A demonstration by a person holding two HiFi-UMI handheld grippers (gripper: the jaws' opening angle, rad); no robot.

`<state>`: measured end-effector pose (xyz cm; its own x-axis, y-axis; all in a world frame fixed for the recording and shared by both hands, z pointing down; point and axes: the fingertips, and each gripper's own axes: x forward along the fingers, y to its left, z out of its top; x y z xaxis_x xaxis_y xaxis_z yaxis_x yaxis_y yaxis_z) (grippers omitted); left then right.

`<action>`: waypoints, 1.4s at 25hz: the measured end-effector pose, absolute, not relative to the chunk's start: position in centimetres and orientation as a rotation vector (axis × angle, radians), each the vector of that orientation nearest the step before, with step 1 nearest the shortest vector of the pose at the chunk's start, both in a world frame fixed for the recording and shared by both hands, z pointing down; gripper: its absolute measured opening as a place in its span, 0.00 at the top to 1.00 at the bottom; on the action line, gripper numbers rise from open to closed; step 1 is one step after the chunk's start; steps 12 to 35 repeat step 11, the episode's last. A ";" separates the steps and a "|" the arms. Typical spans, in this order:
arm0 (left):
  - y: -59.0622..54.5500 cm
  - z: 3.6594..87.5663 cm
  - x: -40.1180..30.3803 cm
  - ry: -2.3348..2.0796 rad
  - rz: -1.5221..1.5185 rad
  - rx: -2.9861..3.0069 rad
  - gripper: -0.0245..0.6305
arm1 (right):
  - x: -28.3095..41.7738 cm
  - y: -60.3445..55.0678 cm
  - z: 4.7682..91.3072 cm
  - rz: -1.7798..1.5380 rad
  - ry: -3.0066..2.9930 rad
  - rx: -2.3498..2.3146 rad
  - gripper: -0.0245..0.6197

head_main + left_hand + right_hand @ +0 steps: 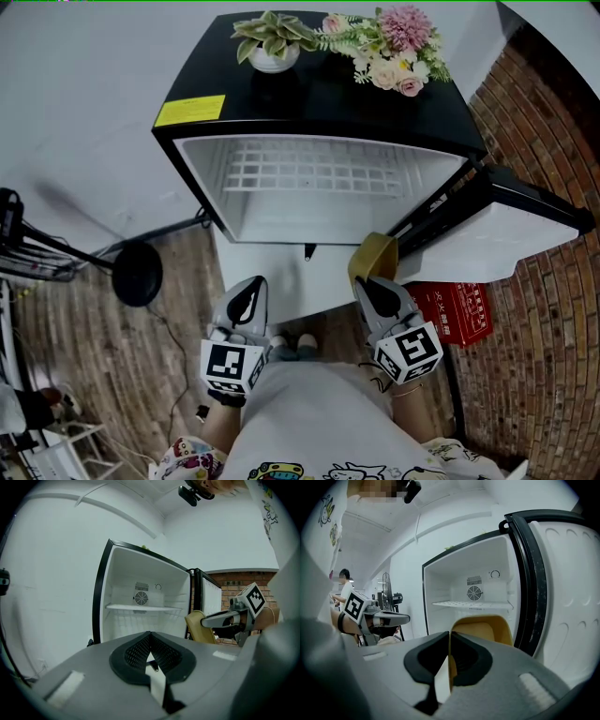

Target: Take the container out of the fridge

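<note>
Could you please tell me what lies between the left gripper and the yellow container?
Nothing stands there. In the head view the stretch from the left gripper to the yellow container, held by the right gripper, is bare.

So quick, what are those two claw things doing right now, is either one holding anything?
Left gripper: closed, nothing in it.
Right gripper: closed on the rim of the yellow container.

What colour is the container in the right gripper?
Mustard yellow; the container shows best in the right gripper view.
</note>
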<state>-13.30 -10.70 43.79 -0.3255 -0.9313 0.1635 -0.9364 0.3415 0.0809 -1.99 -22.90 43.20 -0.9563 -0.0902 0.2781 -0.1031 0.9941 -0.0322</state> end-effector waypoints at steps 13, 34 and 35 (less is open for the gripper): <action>-10.7 43.6 -13.6 -2.421 0.046 1.708 0.96 | -2.3 -22.8 43.0 0.060 -2.861 0.128 0.94; -10.7 43.6 -13.6 -2.421 0.046 1.708 0.96 | -2.3 -22.8 43.0 0.060 -2.861 0.128 0.94; -10.7 43.6 -13.6 -2.421 0.046 1.708 0.96 | -2.3 -22.8 43.0 0.060 -2.861 0.128 0.94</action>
